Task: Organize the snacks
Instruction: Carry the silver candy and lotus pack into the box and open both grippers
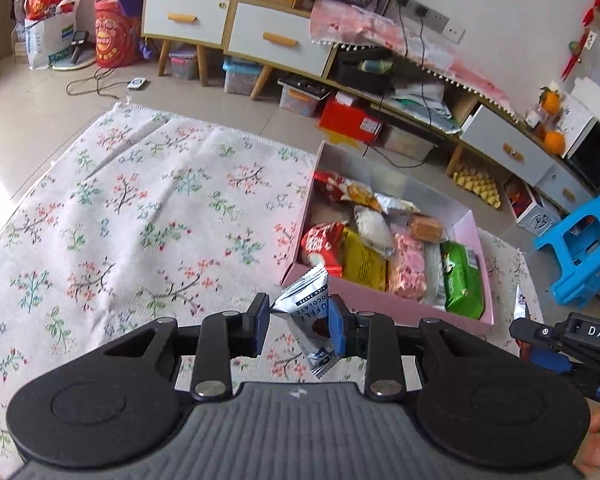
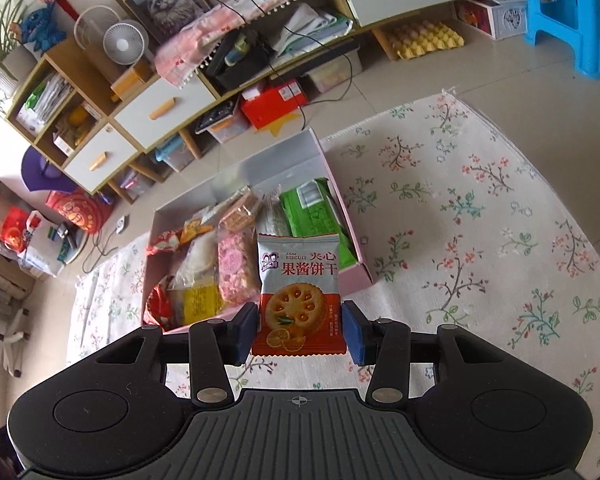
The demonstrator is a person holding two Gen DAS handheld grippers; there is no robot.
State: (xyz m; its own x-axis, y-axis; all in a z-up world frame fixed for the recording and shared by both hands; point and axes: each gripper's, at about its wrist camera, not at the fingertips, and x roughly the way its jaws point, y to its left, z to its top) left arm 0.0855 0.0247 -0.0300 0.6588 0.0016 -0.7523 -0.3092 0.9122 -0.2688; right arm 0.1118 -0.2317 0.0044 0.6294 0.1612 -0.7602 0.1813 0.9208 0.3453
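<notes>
A silver and dark blue chocolate truffle packet [image 1: 314,322] hangs tilted above the floral cloth, just in front of the near wall of the pink box [image 1: 388,300], with its crimped upper end pointing up. A jam biscuit packet [image 2: 300,296], pale blue on top and red below with a round biscuit printed on it, stands upright in the air before the same box. The box lies open and holds many snacks: a green packet [image 1: 462,280], a pink one [image 1: 408,268], a yellow one [image 1: 362,260] and red ones.
</notes>
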